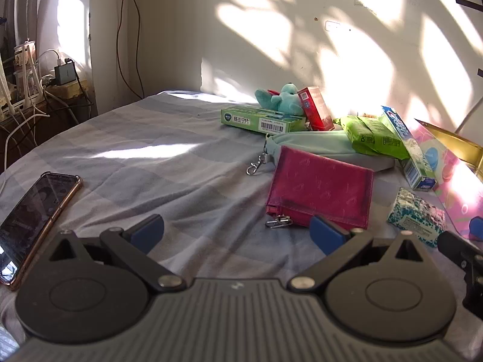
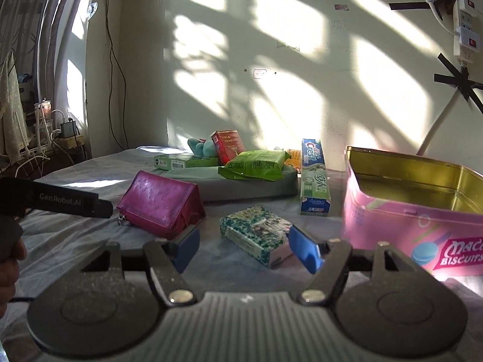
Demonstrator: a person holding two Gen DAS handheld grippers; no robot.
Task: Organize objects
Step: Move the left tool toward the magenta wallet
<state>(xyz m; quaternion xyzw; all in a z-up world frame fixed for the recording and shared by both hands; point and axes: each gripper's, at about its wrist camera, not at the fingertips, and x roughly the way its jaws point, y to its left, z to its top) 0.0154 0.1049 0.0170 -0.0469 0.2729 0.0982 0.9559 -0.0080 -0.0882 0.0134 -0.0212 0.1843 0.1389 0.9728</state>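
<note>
1. The left hand-held gripper (image 1: 237,233) hangs over bare bedsheet with its blue pads spread as wide as they go and nothing between them, probably waiting its turn. A dark smartphone in a gold-edged case (image 1: 33,223) lies apart at the near left, seemingly outside the sorting.
2. The right hand-held gripper (image 2: 244,249) is half open around a small teal-and-white patterned paper packet (image 2: 256,235). The right pad looks to be at its corner and the left pad stands clear, so it is not gripped yet (my reading: lined up for a pick).
3. A magenta leather wallet with a zip (image 2: 161,208) stands tented just left of the packet, near the left gripper's reach.
4. The open pink biscuit tin with a gold interior (image 2: 392,223) sits at the right, empty as far as shown, likely the destination.
5. Farther off, a blue-and-green toothpaste carton (image 2: 314,178), a green crinkled snack pouch (image 2: 256,166), a long green box (image 2: 184,161), a red carton (image 2: 226,144) and a teal plush toy (image 2: 202,147) crowd against the wall around a pale green pouch (image 2: 235,187), still unsorted.
</note>
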